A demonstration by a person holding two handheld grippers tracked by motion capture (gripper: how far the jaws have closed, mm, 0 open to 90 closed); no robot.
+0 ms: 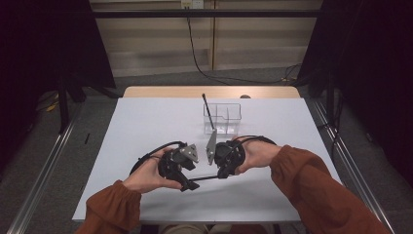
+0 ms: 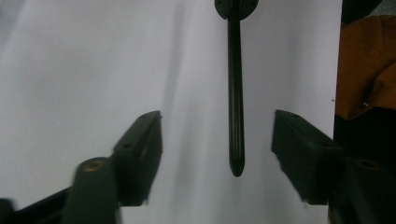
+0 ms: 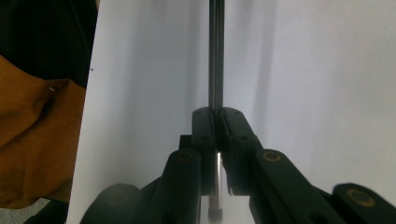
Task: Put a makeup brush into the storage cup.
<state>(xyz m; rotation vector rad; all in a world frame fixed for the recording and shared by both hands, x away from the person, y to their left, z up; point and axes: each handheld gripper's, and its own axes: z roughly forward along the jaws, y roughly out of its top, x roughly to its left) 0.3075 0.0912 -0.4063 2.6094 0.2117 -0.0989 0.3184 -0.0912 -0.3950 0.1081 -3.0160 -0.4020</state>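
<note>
We hold a two-jaw gripper in each hand over the white table (image 1: pixel 146 126). The right gripper (image 3: pixel 215 122) has its jaws pressed together on a thin black ribbed rod (image 3: pixel 215 56); in the right gripper view the rod runs straight out from between the two pads and away over the white surface, and a shiny length of it shows behind the pads, lower down between the jaw arms. In the high view the rod (image 1: pixel 204 178) lies roughly level, reaching from the right gripper (image 1: pixel 221 174) across to the left gripper (image 1: pixel 189 186).

The left gripper (image 2: pixel 217 144) has its jaws spread, with neither pad touching the rod. In the left gripper view the rod (image 2: pixel 235 93) comes down from the top edge, where the right gripper's closed tips clasp it, and its free rounded end hangs between our two left jaws, somewhat nearer to the jaw at the right of that view. There is clear white table on both sides of it.

Beyond both grippers, well apart from the jaws, a clear plastic divided box (image 1: pixel 222 118) stands on the table with a second thin black rod (image 1: pixel 208 111) leaning up out of it.

We can read no brand, label or writing on the rod, the box or the grippers; the wall plate at the far top of the high view is too small to make out.
</note>
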